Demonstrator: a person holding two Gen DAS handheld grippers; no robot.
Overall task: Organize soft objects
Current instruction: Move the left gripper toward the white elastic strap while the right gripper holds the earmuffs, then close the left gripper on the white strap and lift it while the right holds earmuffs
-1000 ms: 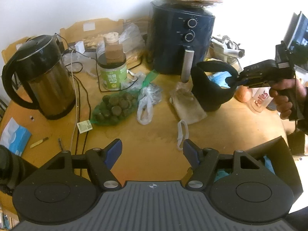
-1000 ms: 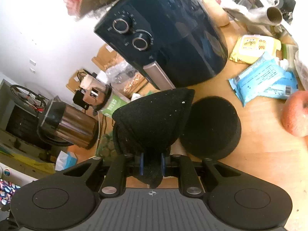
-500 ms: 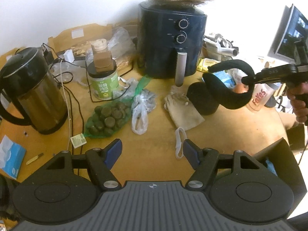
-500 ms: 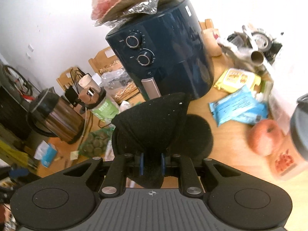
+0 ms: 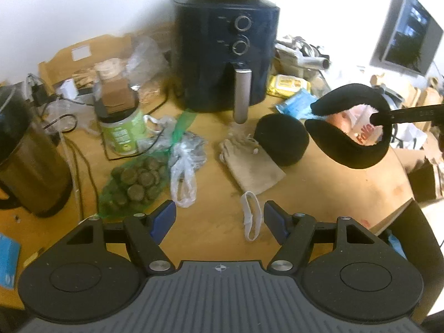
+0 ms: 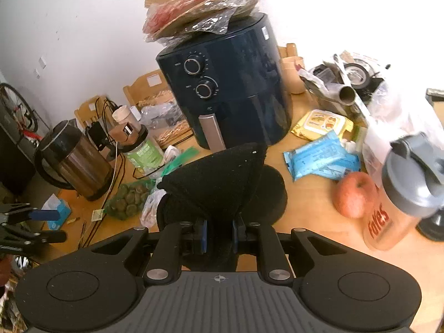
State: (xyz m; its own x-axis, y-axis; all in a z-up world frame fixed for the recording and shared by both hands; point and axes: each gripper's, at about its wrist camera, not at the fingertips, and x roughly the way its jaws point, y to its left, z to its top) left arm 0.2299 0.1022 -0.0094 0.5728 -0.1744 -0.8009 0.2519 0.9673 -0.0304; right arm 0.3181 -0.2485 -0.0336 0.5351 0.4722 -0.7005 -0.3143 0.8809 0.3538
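Observation:
My right gripper (image 6: pixel 219 236) is shut on a black foam pad (image 6: pixel 219 186), which is folded in half and hangs clear of the wooden table (image 6: pixel 310 216). In the left wrist view the same folded pad (image 5: pixel 349 149) hangs at the right on the right gripper (image 5: pixel 377 116). A second round black pad (image 5: pixel 281 138) lies flat on the table below and left of it. Beside that lie a beige drawstring pouch (image 5: pixel 252 166) and a white elastic band (image 5: pixel 251 216). My left gripper (image 5: pixel 219 219) is open and holds nothing, just short of the band.
A dark blue air fryer (image 5: pixel 227 55) stands at the back, a steel kettle (image 5: pixel 27 152) at the left. A green net bag (image 5: pixel 133 186), a plastic bag (image 5: pixel 186 163) and a jar (image 5: pixel 122 127) lie between. An apple (image 6: pixel 352 194), a shaker bottle (image 6: pixel 396 202) and blue packs (image 6: pixel 319 158) crowd the right. A dark bin (image 5: pixel 416 238) sits lower right.
The right gripper has lifted the folded black pad up and to the right, uncovering the round pad on the table. The left gripper has drifted across the table, still open.

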